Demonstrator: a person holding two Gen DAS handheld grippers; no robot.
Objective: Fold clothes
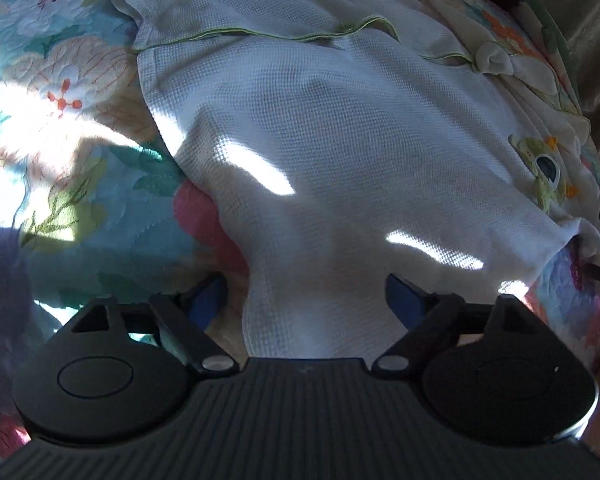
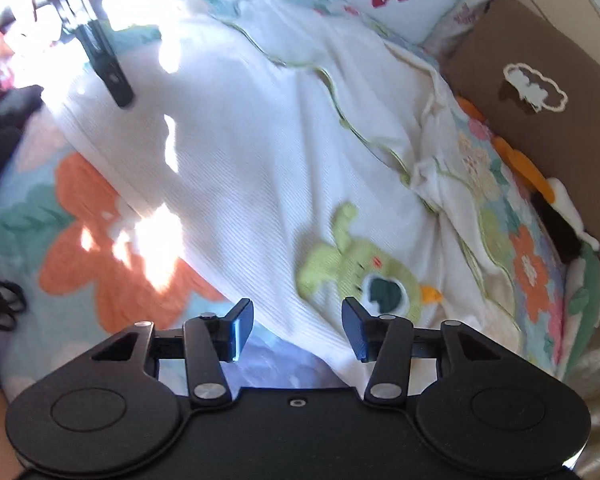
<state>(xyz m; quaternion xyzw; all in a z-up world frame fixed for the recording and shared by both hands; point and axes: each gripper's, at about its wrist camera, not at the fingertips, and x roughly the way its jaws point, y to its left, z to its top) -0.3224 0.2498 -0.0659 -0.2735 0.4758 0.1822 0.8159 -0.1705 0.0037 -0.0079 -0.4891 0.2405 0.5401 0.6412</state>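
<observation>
- The white top [image 1: 320,152] is lying on the floral bedspread [image 1: 80,160], partly folded.
- The left claw [image 1: 306,304] is standing open astride the hem, its pads not pressing.
- The right claw [image 2: 298,328] is hanging open and empty near the frog patch [image 2: 360,272].
- Risk: the loose hem could bunch or slip from a shallow pinch.
- No containers are showing.

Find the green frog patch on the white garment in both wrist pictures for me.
Left wrist view: the frog patch sits at the far right edge, about halfway down.
Right wrist view: the frog patch is low and centre-right, just above the claw.
Shared landmark: the green-stitched hem crossing the white garment.
</observation>
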